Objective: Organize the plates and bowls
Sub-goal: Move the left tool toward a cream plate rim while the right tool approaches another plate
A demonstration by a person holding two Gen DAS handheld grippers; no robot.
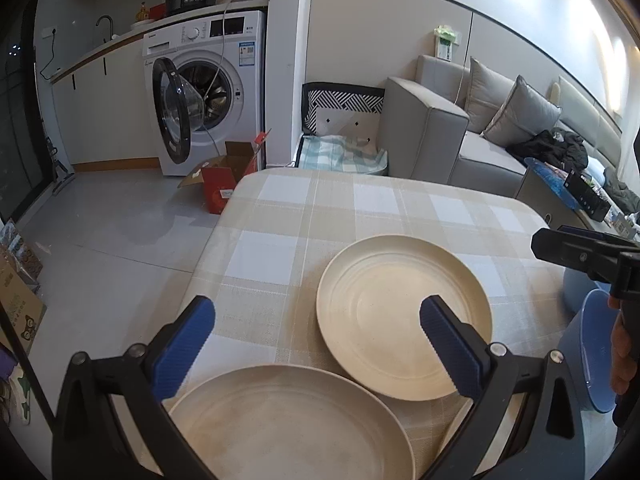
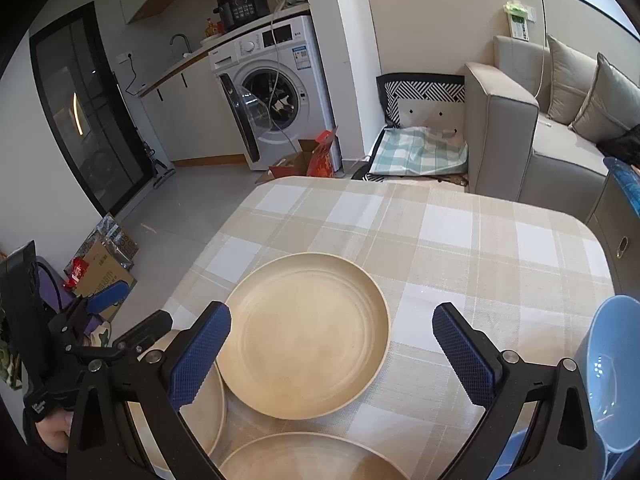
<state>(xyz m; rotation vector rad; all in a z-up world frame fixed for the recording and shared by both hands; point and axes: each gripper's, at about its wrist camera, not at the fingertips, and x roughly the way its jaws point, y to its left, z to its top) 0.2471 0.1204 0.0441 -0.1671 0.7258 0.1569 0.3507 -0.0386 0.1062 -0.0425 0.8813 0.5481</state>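
Both grippers hang over the checked table [image 2: 460,232] with jaws spread wide and nothing in them: the left gripper [image 1: 316,344] above a near plate [image 1: 280,424], the right gripper [image 2: 332,352] over the middle plate [image 2: 308,336]. The plates lie flat and overlapping, so a pinch at a rim could drag its neighbour or slip. The blue bowls [image 2: 612,368] sit at the right edge, where a careless swing might knock them off.
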